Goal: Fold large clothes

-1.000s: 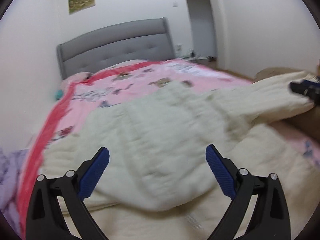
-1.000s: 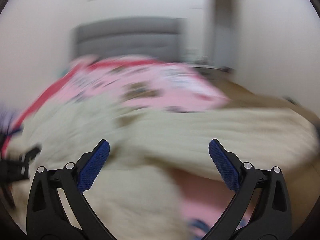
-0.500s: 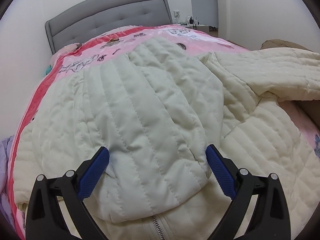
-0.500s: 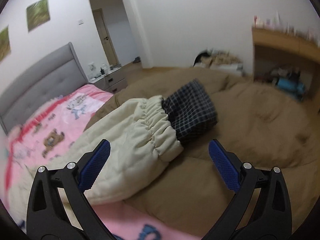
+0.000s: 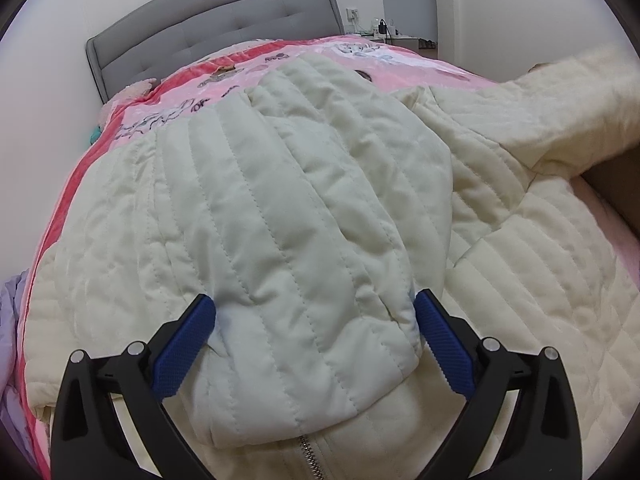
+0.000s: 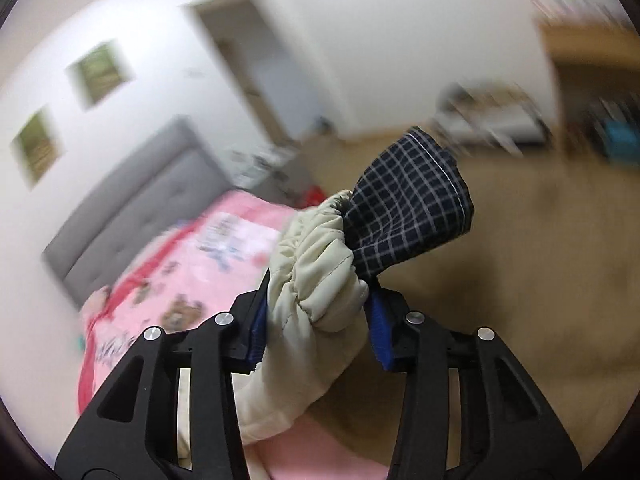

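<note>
A cream quilted jacket point(image 5: 280, 208) lies spread on the bed, its hood point(image 5: 304, 320) folded toward me over the zipper. My left gripper point(image 5: 314, 320) is open, its blue pads on either side of the hood's lower edge. In the right wrist view, my right gripper point(image 6: 316, 316) is closing on the jacket's gathered sleeve cuff point(image 6: 320, 276); the pads press the cuff from both sides. A dark checked lining point(image 6: 412, 216) sticks out beyond the cuff. The sleeve point(image 5: 568, 112) stretches away to the right, lifted and blurred.
A pink patterned blanket point(image 5: 248, 68) covers the bed under the jacket, with a grey padded headboard point(image 5: 216, 28) behind. A brown cover point(image 6: 520, 280) lies to the right of the bed. A doorway point(image 6: 272, 68) and a wooden shelf unit point(image 6: 592, 64) stand further off.
My right gripper rolled, closed on the sleeve cuff and lifted it off the brown cover. The left gripper came down over the hood, then stayed open and still.
</note>
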### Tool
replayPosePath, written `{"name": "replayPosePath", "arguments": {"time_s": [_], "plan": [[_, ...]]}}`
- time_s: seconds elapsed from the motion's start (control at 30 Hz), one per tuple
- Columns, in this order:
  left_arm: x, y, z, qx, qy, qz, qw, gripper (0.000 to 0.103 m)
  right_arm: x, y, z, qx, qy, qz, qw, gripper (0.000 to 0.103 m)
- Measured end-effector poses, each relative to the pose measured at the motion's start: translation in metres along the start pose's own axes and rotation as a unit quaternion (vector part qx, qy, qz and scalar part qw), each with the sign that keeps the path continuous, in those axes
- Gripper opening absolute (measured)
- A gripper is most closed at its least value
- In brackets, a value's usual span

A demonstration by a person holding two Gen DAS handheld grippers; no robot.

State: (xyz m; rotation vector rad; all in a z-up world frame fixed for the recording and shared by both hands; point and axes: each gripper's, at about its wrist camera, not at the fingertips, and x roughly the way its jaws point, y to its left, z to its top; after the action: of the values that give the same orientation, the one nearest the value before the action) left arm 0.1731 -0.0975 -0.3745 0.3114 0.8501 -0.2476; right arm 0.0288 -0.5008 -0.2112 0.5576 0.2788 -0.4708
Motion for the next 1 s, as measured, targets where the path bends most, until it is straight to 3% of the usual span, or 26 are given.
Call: {"name": "replayPosePath", "arguments": {"time_s": [0.1,0.23,0.33,0.4,0.5,0.67,0.7,0.87,1.0], "plan": [[0.004,0.0,0.002,0.0,0.005,-0.005,1.0,0.098,-0.013,0.079,0.024,-0.131,-0.028,0.051,0.99,0.04],[0.007,0.004,0.006,-0.008,0.002,-0.022,0.9997,0.098,-0.011,0.189,0.024,-0.251,-0.01,0.164,0.954,0.037],[-0.009,0.014,0.003,-0.023,-0.029,-0.05,0.9981,0.098,-0.007,0.257,-0.015,-0.349,0.008,0.226,0.909,0.036],[-0.028,0.029,-0.002,-0.046,-0.061,-0.072,0.9945,0.098,-0.011,0.294,-0.063,-0.42,0.029,0.263,0.868,0.036],[-0.062,0.057,-0.02,-0.065,-0.097,-0.085,0.9896,0.098,-0.028,0.316,-0.131,-0.482,0.05,0.308,0.819,0.034],[-0.106,0.107,-0.06,-0.03,-0.097,-0.087,0.991,0.098,-0.045,0.329,-0.218,-0.526,0.099,0.341,0.773,0.03],[-0.113,0.116,-0.068,-0.015,-0.087,-0.084,0.9925,0.098,-0.048,0.333,-0.243,-0.552,0.095,0.334,0.758,0.03],[-0.125,0.14,-0.093,0.003,-0.063,-0.083,0.9945,0.098,-0.043,0.343,-0.316,-0.601,0.129,0.324,0.719,0.03],[-0.124,0.155,-0.101,-0.003,-0.053,-0.07,0.9961,0.098,-0.035,0.335,-0.346,-0.61,0.167,0.323,0.704,0.035]]}}
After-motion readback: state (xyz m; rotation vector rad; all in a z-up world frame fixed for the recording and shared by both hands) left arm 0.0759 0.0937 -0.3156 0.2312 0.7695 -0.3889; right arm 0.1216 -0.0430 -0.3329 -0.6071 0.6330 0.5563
